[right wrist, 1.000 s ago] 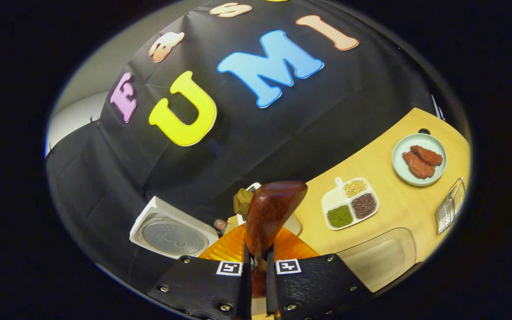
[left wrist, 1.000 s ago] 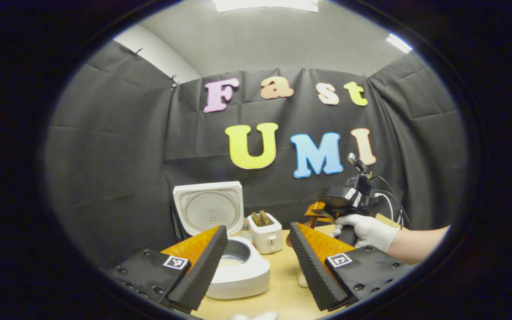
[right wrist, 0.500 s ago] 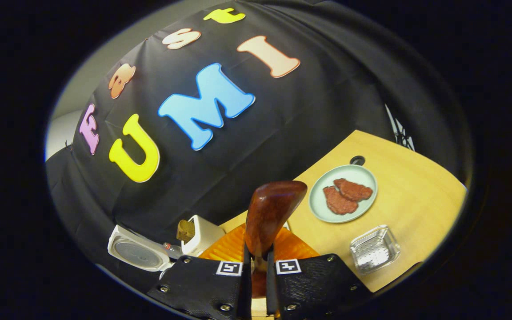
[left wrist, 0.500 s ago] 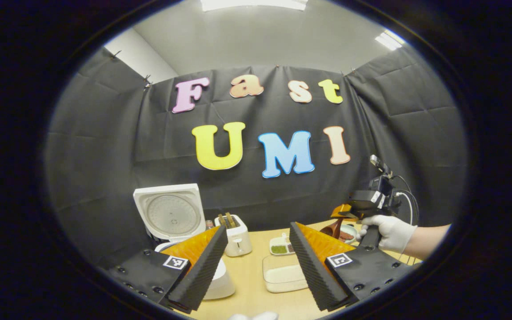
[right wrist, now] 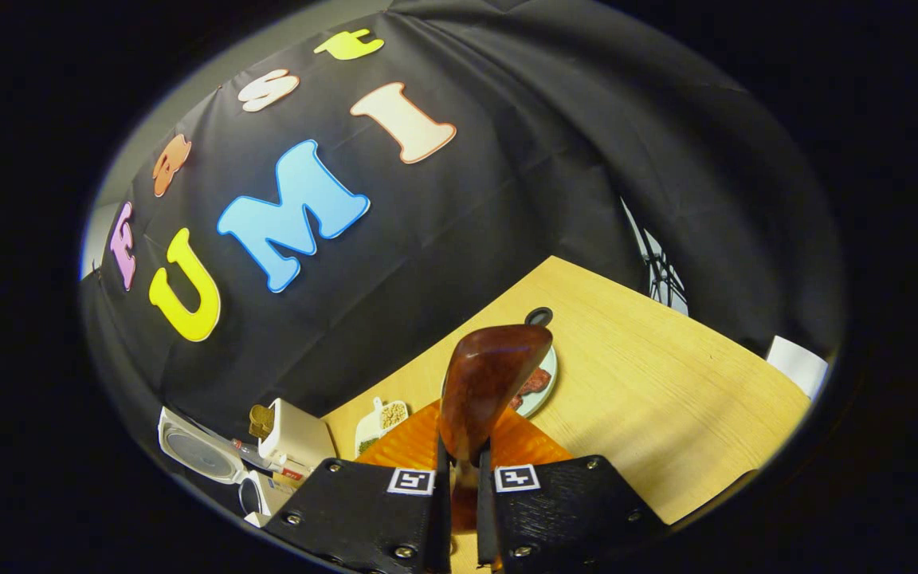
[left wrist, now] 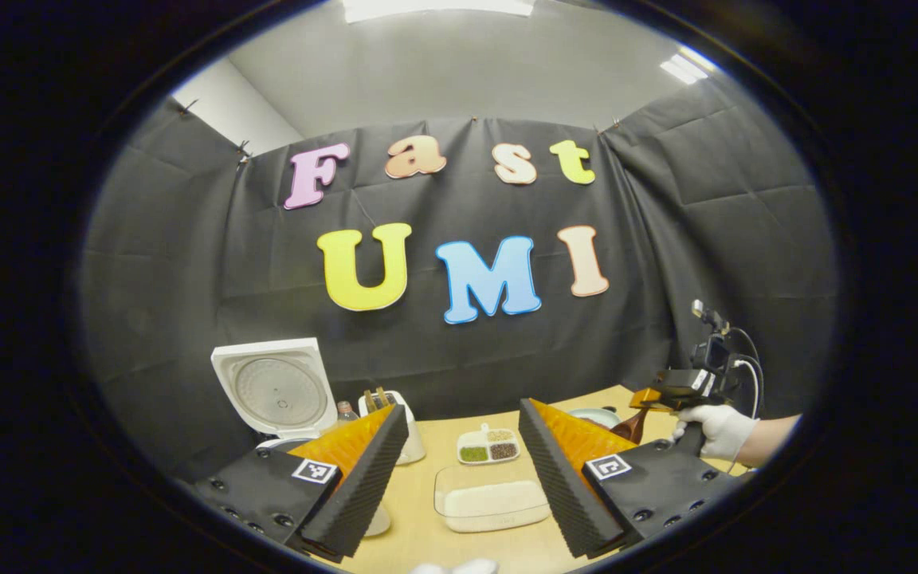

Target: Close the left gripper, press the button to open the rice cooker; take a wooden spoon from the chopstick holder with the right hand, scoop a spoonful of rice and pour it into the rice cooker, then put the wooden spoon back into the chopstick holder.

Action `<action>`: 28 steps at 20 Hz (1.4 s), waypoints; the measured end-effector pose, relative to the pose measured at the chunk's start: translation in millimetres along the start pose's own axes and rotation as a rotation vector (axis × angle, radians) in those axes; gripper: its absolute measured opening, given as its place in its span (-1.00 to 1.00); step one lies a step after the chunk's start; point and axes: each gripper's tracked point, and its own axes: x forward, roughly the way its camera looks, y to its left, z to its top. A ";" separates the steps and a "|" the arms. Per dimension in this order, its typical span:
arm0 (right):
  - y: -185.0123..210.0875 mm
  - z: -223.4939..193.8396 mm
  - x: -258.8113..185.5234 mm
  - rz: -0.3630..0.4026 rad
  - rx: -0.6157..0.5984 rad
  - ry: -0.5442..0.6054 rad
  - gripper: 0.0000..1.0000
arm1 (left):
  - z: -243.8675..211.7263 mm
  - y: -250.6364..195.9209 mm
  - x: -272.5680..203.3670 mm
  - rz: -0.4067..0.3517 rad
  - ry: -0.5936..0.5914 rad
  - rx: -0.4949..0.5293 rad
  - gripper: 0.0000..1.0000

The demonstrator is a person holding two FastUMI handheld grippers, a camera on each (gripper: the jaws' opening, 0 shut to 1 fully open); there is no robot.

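My right gripper (right wrist: 459,478) is shut on the handle of a dark wooden spoon (right wrist: 491,383), whose glossy bowl points up and away over the table (right wrist: 666,399). In the left gripper view that gripper (left wrist: 652,399) sits at the far right in a gloved hand (left wrist: 714,430), the spoon (left wrist: 632,427) hanging below it. My left gripper (left wrist: 463,470) is open and holds nothing. The white rice cooker (left wrist: 272,391) stands at the left with its lid up; my finger hides its pot. A clear tray of rice (left wrist: 491,502) lies between my fingers.
A white toaster-like box (left wrist: 407,414) with brown pieces stands beside the cooker, also seen from the right gripper (right wrist: 300,438). A divided dish of grains (left wrist: 488,446) and a pale plate of red meat (right wrist: 540,383) lie behind. A white object (right wrist: 798,363) sits at the table's right edge.
The right gripper has swung right with the spoon, away from the cooker toward the table's right end. The left gripper has turned right too, so the cooker sits farther left in its view.
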 end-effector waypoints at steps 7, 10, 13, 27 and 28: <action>-22.6 -28.8 21.6 -0.047 -0.062 0.040 -0.74 | 1.5 -10.4 2.8 0.009 0.010 0.033 0.99; -29.3 -45.5 28.7 -0.060 -0.097 0.066 -0.73 | -5.0 -12.3 4.4 0.012 0.024 0.034 0.96; -39.6 -64.2 32.4 -0.083 -0.101 0.105 -0.73 | -5.8 -10.1 4.9 0.016 0.028 0.040 0.91; -43.9 -20.4 -2.9 -0.160 -0.212 0.011 0.95 | 0.7 12.7 -1.4 0.017 0.001 0.036 0.99; -36.7 -8.9 -14.2 -0.159 -0.254 -0.022 0.95 | 2.9 17.5 -1.2 0.018 -0.006 0.033 0.99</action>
